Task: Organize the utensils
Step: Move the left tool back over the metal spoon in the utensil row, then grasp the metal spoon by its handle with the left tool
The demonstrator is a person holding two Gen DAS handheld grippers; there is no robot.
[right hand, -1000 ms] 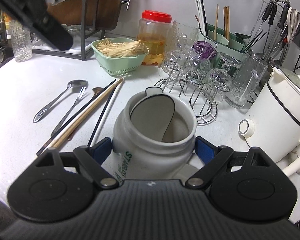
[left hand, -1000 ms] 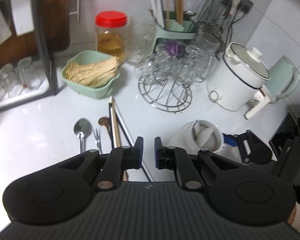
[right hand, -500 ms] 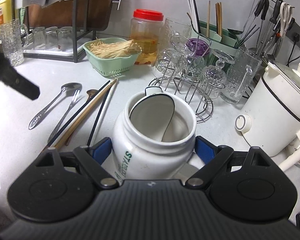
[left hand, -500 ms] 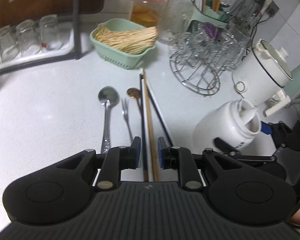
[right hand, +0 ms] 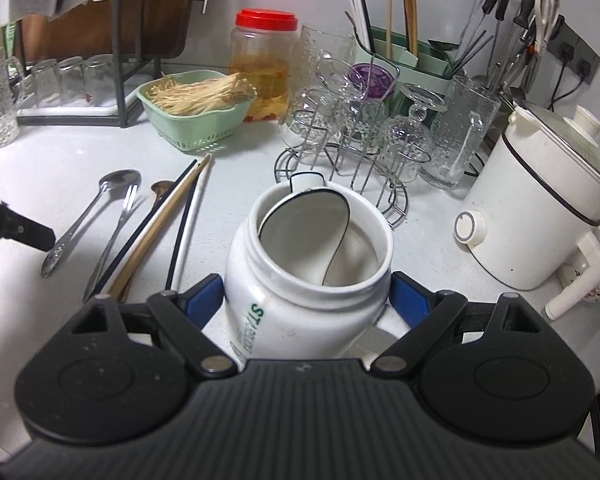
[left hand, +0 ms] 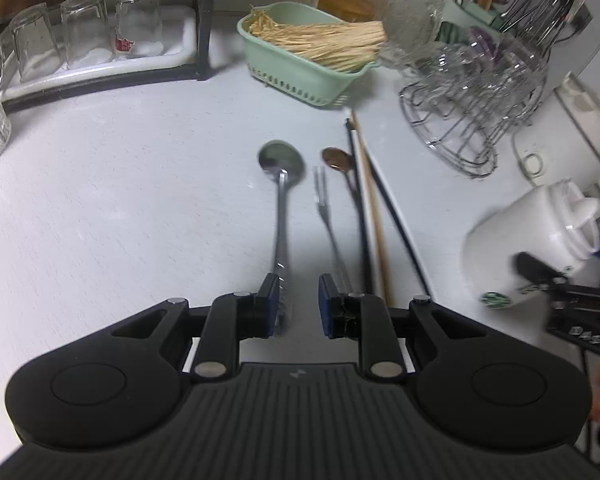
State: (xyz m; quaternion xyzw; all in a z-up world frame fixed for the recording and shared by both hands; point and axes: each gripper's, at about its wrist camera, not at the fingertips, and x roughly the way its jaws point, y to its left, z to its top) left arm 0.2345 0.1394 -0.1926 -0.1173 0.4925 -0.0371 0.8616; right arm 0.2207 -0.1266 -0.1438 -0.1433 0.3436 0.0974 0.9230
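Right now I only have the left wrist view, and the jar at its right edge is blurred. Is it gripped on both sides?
Observer: Yes. The right gripper has a blue pad against each side of the jar.
Operator: Is there anything in it already?
Observer: A white scoop leans in the mouth, its handle over the far rim. There is free space beside it.
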